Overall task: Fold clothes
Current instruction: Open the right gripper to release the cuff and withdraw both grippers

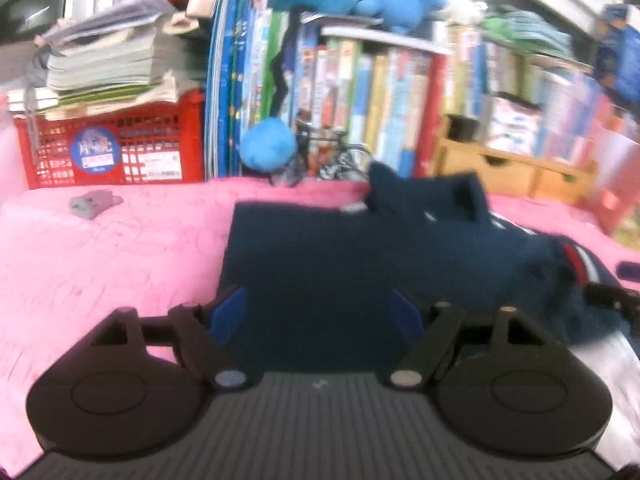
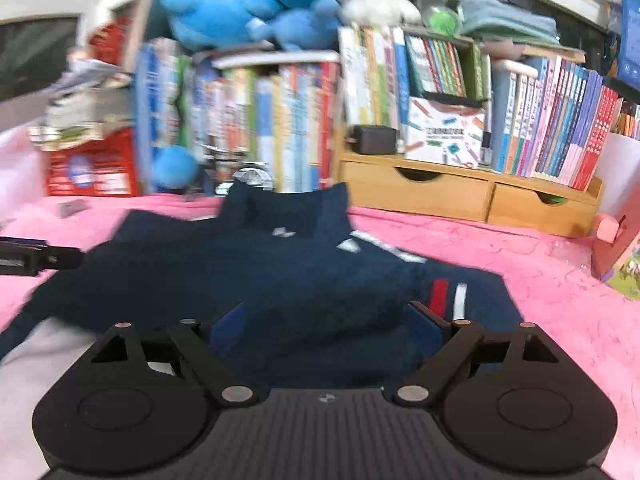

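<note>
A navy garment (image 1: 344, 256) with white stripes and a red-and-white patch (image 2: 448, 294) lies partly folded on the pink cloth-covered table (image 1: 100, 248). My left gripper (image 1: 316, 308) is open at its near edge, and the fabric fills the gap between the blue pads (image 1: 228, 314). In the right wrist view the same garment (image 2: 248, 272) spreads ahead, collar standing up at the back. My right gripper (image 2: 326, 316) is also open, its pads (image 2: 426, 320) wide apart over the fabric. Each gripper shows at the edge of the other's view: the right gripper (image 1: 612, 300) and the left gripper (image 2: 32, 260).
Behind the table stand rows of books (image 2: 560, 128), a red crate (image 1: 108, 152) under stacked papers, a wooden drawer unit (image 2: 460, 196), blue plush toys (image 2: 240, 8) and a small model bicycle (image 1: 336, 156). A small grey object (image 1: 94, 203) lies on the pink cloth at far left.
</note>
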### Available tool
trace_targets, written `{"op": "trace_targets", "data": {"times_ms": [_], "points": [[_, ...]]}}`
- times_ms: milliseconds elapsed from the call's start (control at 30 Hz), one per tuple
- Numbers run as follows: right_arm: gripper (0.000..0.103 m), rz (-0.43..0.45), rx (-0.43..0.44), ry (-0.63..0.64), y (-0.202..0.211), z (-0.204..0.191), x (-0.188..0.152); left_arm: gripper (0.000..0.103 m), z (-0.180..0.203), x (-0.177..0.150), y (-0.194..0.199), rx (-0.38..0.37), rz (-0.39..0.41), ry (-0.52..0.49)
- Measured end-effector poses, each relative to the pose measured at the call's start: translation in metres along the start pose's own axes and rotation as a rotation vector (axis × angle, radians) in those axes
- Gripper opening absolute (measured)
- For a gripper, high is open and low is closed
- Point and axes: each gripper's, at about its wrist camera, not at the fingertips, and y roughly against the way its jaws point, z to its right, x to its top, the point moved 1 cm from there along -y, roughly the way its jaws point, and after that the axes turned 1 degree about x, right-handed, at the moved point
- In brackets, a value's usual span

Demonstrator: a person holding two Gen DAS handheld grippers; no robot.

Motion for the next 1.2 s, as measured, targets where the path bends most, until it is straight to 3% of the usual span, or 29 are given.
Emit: {"op": "trace_targets", "data": {"times_ms": [200,367,467,567,700,1200], "points": [[0.091,-0.021,0.008,0.029,0.076,-0.036,-0.044,0.084,0.023,-0.045,0.066,-0.015,-0.046,-0.053],[0.095,-0.053,-0.014,-0.052,0.136,-0.057,-0.086,0.085,0.041,-0.086,0.116,0.02,-0.073,-0.086],[0.095,-0.108,0.008,-0.094,0.161,-0.072,-0.115,0.085,0.049,-0.103,0.136,0.049,-0.09,-0.116],[0.095,-0.162,0.011,-0.041,0.182,-0.098,-0.143,0.085,0.052,-0.109,0.14,0.047,-0.1,-0.127],[0.095,-0.19,0.007,0.02,0.194,-0.118,-0.158,0.085,0.055,-0.117,0.146,0.044,-0.114,-0.142],[0.095,-0.218,0.016,0.015,0.187,-0.114,-0.161,0.085,0.065,-0.139,0.153,0.021,-0.173,-0.182]]}}
